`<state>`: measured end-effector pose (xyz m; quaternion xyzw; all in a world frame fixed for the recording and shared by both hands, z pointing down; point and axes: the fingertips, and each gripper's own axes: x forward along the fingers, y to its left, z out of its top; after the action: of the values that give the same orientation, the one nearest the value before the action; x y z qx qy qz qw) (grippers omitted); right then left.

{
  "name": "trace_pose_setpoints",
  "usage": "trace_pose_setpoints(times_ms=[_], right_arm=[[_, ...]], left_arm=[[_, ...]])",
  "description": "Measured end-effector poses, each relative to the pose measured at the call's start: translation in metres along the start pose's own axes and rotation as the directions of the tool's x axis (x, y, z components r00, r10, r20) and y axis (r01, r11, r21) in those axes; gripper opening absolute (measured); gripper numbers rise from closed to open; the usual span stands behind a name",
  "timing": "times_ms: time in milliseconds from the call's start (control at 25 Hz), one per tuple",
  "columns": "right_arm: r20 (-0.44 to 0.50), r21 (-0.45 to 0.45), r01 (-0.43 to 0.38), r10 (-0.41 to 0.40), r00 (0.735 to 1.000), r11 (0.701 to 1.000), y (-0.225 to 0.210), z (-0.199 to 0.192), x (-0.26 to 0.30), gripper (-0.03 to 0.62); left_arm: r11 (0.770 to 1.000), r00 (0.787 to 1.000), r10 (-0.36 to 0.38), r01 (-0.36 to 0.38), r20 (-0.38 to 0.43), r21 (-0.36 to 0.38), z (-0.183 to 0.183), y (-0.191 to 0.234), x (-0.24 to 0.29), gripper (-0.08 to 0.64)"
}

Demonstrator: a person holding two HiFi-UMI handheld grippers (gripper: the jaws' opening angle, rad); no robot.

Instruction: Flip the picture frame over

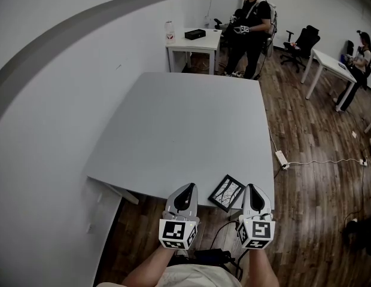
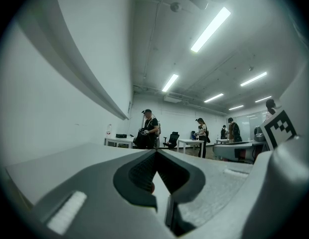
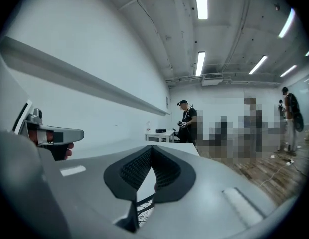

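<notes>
At tabletop near edge: frame, flat, patterned face up, probably placed there for easy reach. Left gripper, right gripper flank it, jaws pressed together, empty.

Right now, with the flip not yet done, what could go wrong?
The picture frame lies askew at the near edge of the table; a nudge could tip it onto the floor. The left gripper and right gripper are both shut and empty; approaching like that would likely shove the frame, not grasp it.
</notes>
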<state>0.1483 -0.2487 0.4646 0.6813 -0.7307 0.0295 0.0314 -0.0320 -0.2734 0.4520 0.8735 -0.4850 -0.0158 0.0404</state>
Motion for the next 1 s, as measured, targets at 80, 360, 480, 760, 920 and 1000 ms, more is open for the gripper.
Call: trace_pose_setpoints(times_ms=[80,360,480,760,920,1000], right_arm=[[0.004,0.016,-0.001,0.001,1.000,1.000,-0.0025,0.0016,-0.0018,0.025],[0.004,0.028,0.003,-0.003,1.000,1.000,-0.0052,0.0035,-0.0038,0.025],[0.002,0.035,0.004,-0.004,1.000,0.999,-0.0068,0.0021,-0.0056,0.025],[0.007,0.039,0.003,-0.003,1.000,0.999,-0.0063,0.0064,-0.0055,0.023],[0.008,0.038,0.005,-0.005,1.000,0.999,-0.0075,0.0068,-0.0057,0.023],[0.004,0.035,0.005,-0.005,1.000,0.999,-0.0071,0.0056,-0.0061,0.023]], left_arm=[[1.000,1.000,-0.002,0.002,0.001,0.000,0.0001,-0.0011,0.0000,0.000],[1.000,1.000,-0.006,0.006,0.004,0.005,0.0030,-0.0021,0.0011,0.000],[1.000,1.000,-0.005,0.005,0.005,0.007,0.0039,-0.0029,0.0010,0.000],[1.000,1.000,-0.003,0.003,0.007,0.004,0.0051,-0.0008,0.0003,0.000],[1.000,1.000,-0.003,0.003,0.007,0.004,0.0047,-0.0021,0.0007,0.000],[1.000,1.000,-0.002,0.002,0.008,0.003,0.0047,-0.0021,-0.0001,0.000]])
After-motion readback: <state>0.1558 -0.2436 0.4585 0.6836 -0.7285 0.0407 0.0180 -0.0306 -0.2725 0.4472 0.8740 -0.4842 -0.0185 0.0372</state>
